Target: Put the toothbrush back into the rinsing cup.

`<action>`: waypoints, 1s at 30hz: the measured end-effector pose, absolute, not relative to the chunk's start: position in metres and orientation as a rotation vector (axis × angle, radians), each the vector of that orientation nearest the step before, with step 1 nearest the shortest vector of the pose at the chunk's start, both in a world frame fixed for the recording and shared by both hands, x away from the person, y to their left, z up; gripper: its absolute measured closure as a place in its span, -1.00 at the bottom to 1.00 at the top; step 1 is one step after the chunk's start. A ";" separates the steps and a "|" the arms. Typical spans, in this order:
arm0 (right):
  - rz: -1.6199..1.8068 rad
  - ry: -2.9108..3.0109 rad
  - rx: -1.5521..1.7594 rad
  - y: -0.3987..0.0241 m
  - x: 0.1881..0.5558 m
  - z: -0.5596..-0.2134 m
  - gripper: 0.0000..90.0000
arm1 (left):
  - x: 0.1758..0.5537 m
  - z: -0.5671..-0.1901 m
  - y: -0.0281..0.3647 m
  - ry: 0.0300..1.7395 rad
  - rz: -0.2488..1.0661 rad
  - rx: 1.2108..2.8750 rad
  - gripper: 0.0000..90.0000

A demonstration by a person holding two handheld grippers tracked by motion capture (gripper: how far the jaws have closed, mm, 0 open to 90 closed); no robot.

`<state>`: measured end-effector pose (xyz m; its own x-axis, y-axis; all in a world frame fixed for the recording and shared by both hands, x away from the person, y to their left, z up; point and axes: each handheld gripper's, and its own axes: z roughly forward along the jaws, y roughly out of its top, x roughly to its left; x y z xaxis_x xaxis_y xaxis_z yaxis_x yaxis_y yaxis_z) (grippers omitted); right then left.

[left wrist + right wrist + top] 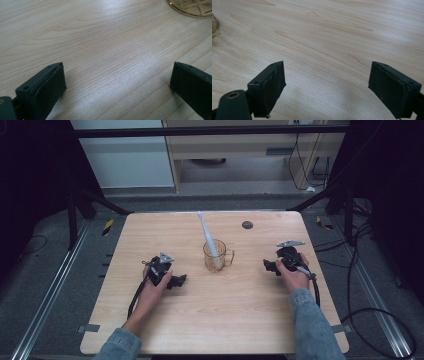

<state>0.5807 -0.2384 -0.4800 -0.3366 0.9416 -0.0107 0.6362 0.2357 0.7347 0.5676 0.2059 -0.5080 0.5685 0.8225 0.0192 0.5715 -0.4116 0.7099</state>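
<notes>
An amber glass cup with a handle stands at the middle of the wooden table. A white electric toothbrush leans in it, its head tipped toward the far edge. My left gripper rests on the table to the cup's left, jaws open and nothing between them; the cup's base shows at the top right of the left gripper view. My right gripper lies to the cup's right, also open and empty, its fingers wide apart over bare wood.
A small dark round disc lies near the far edge of the table, right of the toothbrush. Cables trail from both grippers toward the person. Black frame legs and floor rails flank the table.
</notes>
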 end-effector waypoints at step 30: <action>0.876 2.014 1.571 -0.249 0.596 -0.506 -0.86 | 0.568 -0.508 0.206 1.110 0.487 2.137 -1.00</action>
